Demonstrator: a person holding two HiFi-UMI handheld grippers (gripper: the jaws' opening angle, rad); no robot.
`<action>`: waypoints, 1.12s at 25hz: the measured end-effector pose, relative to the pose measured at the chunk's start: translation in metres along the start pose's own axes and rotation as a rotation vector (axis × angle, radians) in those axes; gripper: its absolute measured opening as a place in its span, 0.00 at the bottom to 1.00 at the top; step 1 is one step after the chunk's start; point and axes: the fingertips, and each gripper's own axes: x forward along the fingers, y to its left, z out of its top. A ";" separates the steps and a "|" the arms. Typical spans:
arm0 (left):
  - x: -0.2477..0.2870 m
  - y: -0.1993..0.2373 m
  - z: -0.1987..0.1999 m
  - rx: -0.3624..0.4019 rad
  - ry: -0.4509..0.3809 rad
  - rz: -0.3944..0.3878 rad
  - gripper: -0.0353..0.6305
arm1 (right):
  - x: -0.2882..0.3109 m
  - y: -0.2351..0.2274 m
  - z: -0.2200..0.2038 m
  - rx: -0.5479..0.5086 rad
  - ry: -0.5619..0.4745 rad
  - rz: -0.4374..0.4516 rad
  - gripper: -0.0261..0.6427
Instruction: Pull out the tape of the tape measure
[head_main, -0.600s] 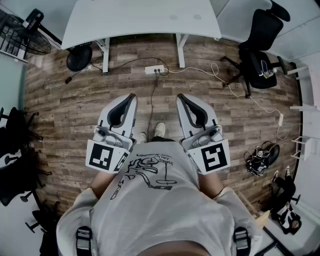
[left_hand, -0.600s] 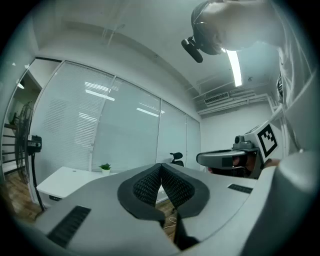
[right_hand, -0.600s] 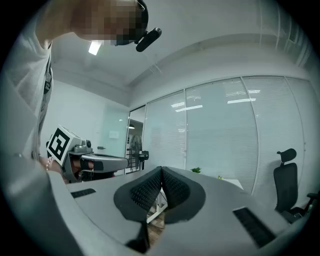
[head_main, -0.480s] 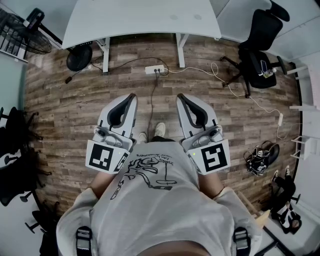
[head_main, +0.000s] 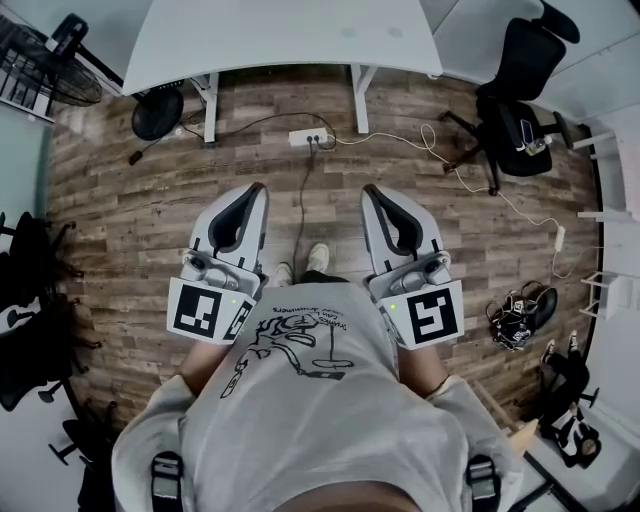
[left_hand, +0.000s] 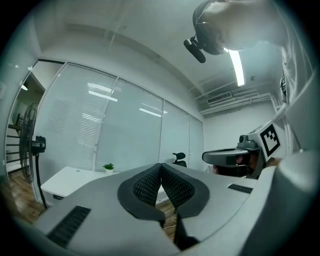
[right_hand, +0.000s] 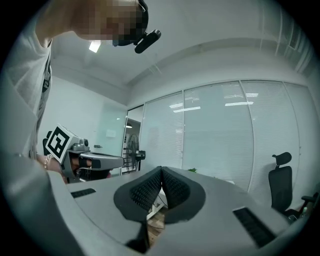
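No tape measure shows in any view. In the head view my left gripper (head_main: 257, 187) and my right gripper (head_main: 368, 190) are held side by side in front of the person's torso, above the wooden floor (head_main: 130, 220). Both point forward toward a white desk (head_main: 290, 35). In the left gripper view the left gripper (left_hand: 160, 165) has its ribbed pads pressed together with nothing between them. The right gripper (right_hand: 161, 168) looks the same in its own view, shut and empty. Each gripper view also catches the other gripper at its edge.
A power strip (head_main: 308, 139) with trailing cables lies on the floor under the desk. A black office chair (head_main: 520, 90) stands at the right, a standing fan (head_main: 50, 60) at the upper left, shoes (head_main: 520, 318) at the right. Dark chairs (head_main: 25, 300) line the left edge.
Both grippers have drifted slightly apart, the left one to the left and the right one to the right. Their jaws stay shut.
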 end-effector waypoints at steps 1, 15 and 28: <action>0.003 0.001 -0.001 0.001 0.002 0.004 0.08 | 0.000 -0.004 -0.001 -0.002 0.005 -0.002 0.05; 0.061 -0.002 0.000 -0.004 -0.008 0.079 0.08 | -0.002 -0.071 -0.021 0.012 0.038 -0.006 0.05; 0.097 -0.006 -0.011 -0.008 0.011 0.082 0.08 | 0.015 -0.104 -0.031 0.015 0.054 0.024 0.05</action>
